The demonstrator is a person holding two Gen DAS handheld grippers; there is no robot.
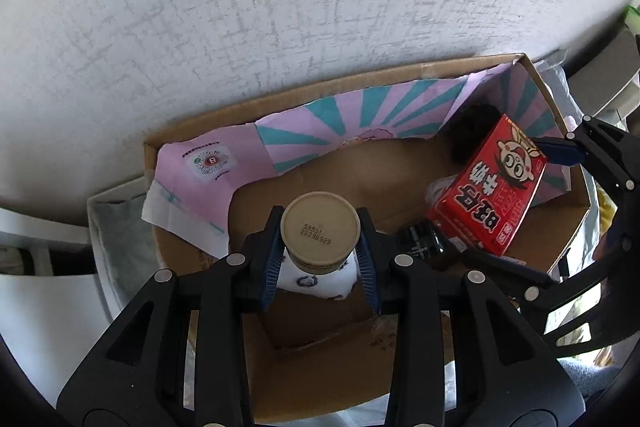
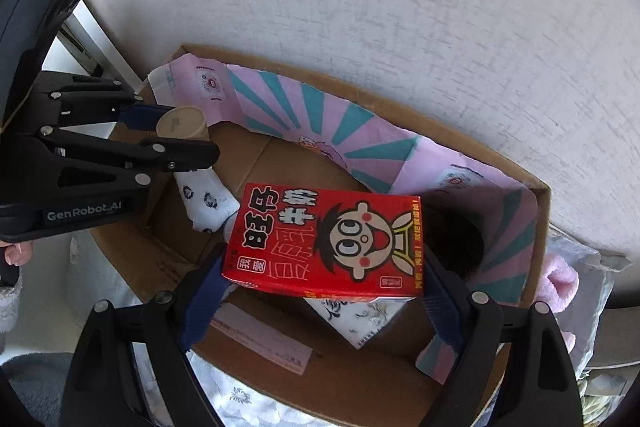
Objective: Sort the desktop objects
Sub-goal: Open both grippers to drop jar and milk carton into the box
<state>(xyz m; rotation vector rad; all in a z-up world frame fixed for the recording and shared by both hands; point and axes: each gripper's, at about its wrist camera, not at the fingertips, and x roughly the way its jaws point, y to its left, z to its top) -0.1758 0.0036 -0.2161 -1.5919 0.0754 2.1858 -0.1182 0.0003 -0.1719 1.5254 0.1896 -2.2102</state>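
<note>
I've got the left gripper point(image 1: 320, 259) pinching a white bottle point(image 1: 318, 247) by its tan cap, the right gripper point(image 2: 324, 291) clamped wide on a red carton point(image 2: 324, 247), both above the cardboard box point(image 1: 400, 71) beyond.

Each handheld unit is a matte black plastic two-finger gripper. The left black plastic gripper point(image 1: 320, 259) has angular finger arms with triangular cut-outs, joined by round silver pivot rivets point(image 1: 403, 260). Its fingers end in dark blue ribbed rubber pads point(image 1: 366, 259).

The right black plastic gripper point(image 2: 324, 291) is of the same construction: black linkage arms, silver round rivets point(image 2: 478, 295) and blue ribbed pads point(image 2: 200, 311).

In the right wrist view, the left unit's body bears a white "GenRobot.AI" marking point(image 2: 84, 215) on a black band. A fluffy light grey sleeve cuff point(image 2: 9, 297) shows at the frame's left edge.
</note>
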